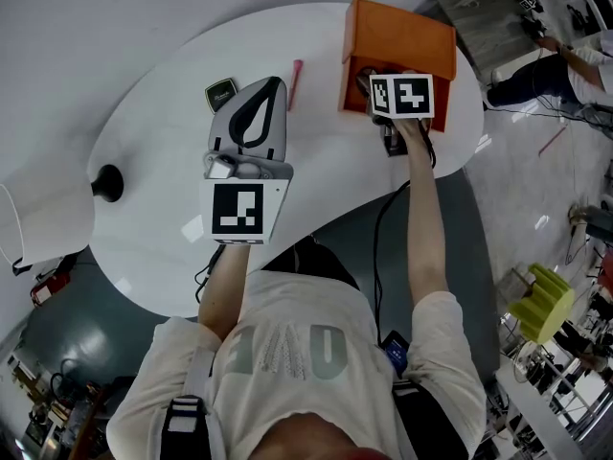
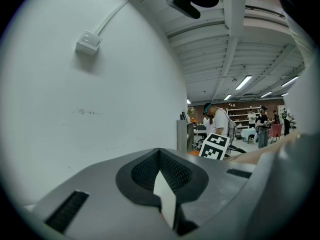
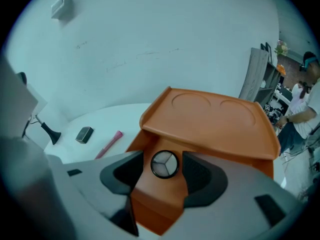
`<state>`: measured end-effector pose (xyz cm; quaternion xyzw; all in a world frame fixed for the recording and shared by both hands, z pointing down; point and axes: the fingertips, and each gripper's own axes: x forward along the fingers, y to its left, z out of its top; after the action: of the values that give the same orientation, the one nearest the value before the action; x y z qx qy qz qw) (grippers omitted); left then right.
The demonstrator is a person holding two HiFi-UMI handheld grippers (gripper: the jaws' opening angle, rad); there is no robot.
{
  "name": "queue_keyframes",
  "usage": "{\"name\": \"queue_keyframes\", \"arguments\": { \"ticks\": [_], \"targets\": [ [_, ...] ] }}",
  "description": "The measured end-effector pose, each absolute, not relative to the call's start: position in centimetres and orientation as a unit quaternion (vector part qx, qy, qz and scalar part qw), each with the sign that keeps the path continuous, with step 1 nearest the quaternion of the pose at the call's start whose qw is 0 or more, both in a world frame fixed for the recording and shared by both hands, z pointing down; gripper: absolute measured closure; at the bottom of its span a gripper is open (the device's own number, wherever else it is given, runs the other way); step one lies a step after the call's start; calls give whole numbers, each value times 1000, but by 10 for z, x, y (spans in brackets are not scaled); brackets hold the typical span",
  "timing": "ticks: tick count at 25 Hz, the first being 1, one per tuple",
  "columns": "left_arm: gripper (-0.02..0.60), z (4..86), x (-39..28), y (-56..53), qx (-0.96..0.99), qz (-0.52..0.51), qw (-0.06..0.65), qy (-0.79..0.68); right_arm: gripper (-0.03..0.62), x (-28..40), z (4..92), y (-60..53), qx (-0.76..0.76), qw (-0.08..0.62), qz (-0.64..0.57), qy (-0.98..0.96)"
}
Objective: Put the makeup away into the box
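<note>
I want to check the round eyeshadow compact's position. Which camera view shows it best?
The right gripper view: the compact lies plainly between the open jaws, over the orange box. In the head view the marker cube covers it; the left gripper view misses it.

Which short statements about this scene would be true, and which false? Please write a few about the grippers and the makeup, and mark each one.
1. The right gripper is over the orange box. True.
2. The pink stick lies inside the box. False: it lies on the white table, beside the box.
3. A round compact is between the right gripper's jaws. True; the jaws stand apart and do not press on it.
4. The left gripper has its jaws wide apart. False: they are together.
5. A dark square compact lies on the table near the pink stick. True.
</note>
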<state>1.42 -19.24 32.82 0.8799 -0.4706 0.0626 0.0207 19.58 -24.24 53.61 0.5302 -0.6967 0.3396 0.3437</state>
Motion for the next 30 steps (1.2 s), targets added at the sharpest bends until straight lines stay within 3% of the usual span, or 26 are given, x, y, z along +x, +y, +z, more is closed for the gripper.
{"name": "queue_keyframes", "arguments": {
  "ticks": [4, 12, 17, 19, 30],
  "targets": [
    [575, 317, 16, -191, 882, 57, 7, -467, 355, 190, 492, -246, 547, 292, 314, -719],
    [575, 289, 12, -182, 876, 50, -11, -479, 373, 163, 338, -235, 572, 101, 203, -788],
    [575, 271, 0, -170, 867, 43, -17, -496, 448, 145, 264, -203, 583, 7, 136, -801],
    [575, 266, -5, -167, 864, 44, -23, -502, 580, 140, 247, -194, 594, -14, 106, -798],
    [575, 252, -27, -158, 852, 39, -38, -521, 589, 79, 240, -173, 546, -9, 95, -832]
  ]
}}
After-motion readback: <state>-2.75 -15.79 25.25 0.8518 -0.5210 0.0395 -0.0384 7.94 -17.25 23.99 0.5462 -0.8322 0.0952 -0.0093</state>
